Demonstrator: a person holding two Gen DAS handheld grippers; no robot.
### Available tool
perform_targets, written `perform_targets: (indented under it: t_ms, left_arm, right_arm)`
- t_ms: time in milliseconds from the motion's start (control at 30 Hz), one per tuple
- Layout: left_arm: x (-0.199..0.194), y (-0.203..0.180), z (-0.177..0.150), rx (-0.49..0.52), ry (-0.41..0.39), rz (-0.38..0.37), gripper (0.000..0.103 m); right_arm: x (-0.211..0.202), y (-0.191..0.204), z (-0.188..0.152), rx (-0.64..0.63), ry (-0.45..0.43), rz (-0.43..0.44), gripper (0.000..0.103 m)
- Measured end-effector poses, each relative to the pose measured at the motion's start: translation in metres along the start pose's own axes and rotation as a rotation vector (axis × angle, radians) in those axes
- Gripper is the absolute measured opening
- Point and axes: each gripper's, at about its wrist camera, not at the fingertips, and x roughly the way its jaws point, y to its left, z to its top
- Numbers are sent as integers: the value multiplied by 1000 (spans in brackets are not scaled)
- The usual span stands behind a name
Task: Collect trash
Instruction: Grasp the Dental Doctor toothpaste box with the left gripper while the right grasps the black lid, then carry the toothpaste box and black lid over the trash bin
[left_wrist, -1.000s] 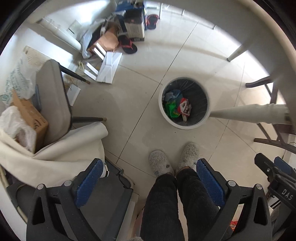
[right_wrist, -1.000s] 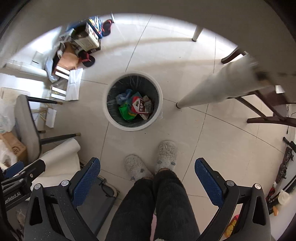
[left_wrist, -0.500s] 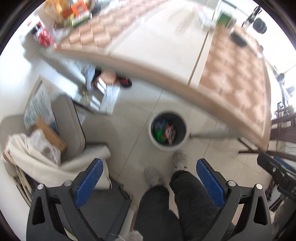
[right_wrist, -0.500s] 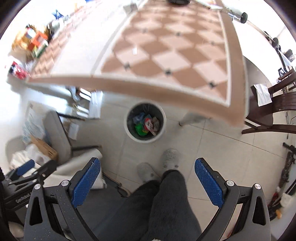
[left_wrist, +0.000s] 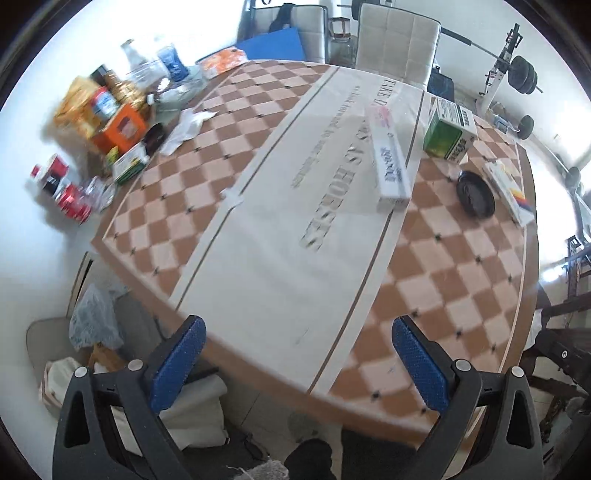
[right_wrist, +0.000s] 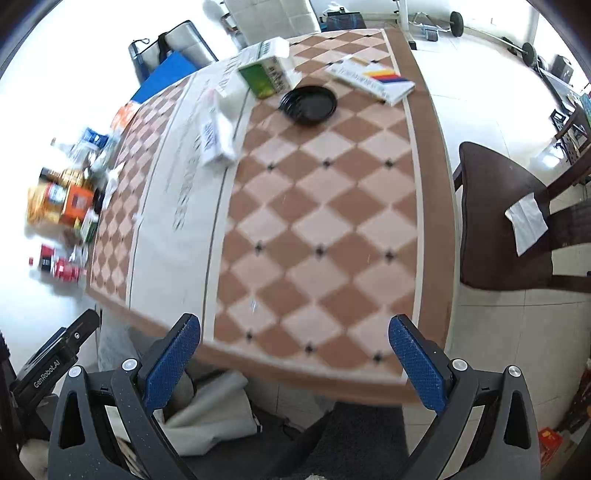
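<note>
Over the near edge of the checkered table (left_wrist: 436, 266), both tools hang with nothing in them: the left gripper (left_wrist: 297, 363) and the right gripper (right_wrist: 293, 360) each stand with blue pads spread wide, released, aimed at the tabletop as if choosing what to clear. Likely trash lies well beyond them at the far end: a long white carton (left_wrist: 388, 162) on the pale runner (left_wrist: 280, 258), a green-and-white box (left_wrist: 448, 129) just beside it, and a black round lid (right_wrist: 308, 105) near a flat book (right_wrist: 371, 79). Along the left side, packaged food clutter (left_wrist: 107, 118) looks stored, not discarded.
</note>
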Motion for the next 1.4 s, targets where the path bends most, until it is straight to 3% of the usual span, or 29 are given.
perform_targets:
  t_ms: [267, 467, 533, 567, 600, 800, 867, 933, 1033, 1233, 1400]
  left_arm:
    - [95, -75, 121, 13, 134, -19, 103]
    - [172, -103, 177, -5, 258, -85, 102]
    - [187, -105, 185, 2, 276, -73, 76]
    - [192, -104, 187, 4, 290, -68, 50]
    - [194, -101, 187, -2, 296, -81, 43]
    - [179, -77, 172, -5, 254, -5, 42]
    - [172, -69, 160, -2, 240, 26, 42]
    - [163, -62, 149, 4, 221, 57, 42]
    - [147, -51, 130, 3, 195, 82, 42]
    - [106, -50, 93, 22, 115, 102, 42]
    - [63, -35, 49, 18, 37, 85, 42]
  right_arm:
    - [83, -27, 174, 20, 51, -62, 103]
    - [148, -17, 242, 6, 111, -67, 103]
    - [163, -12, 253, -12, 126, -73, 103]
    - [171, -9, 257, -19, 135, -66, 103]
    - [178, -6, 261, -24, 145, -69, 103]
    - [206, 9, 263, -52, 177, -98, 103]
    - [209, 15, 263, -73, 161, -133, 100]
    - [210, 25, 261, -118, 131, -192, 89]
    - [210, 32, 258, -136, 116, -194, 87]
    - [175, 45, 229, -186, 47, -187, 86]
    - [132, 61, 175, -217, -11, -155, 86]
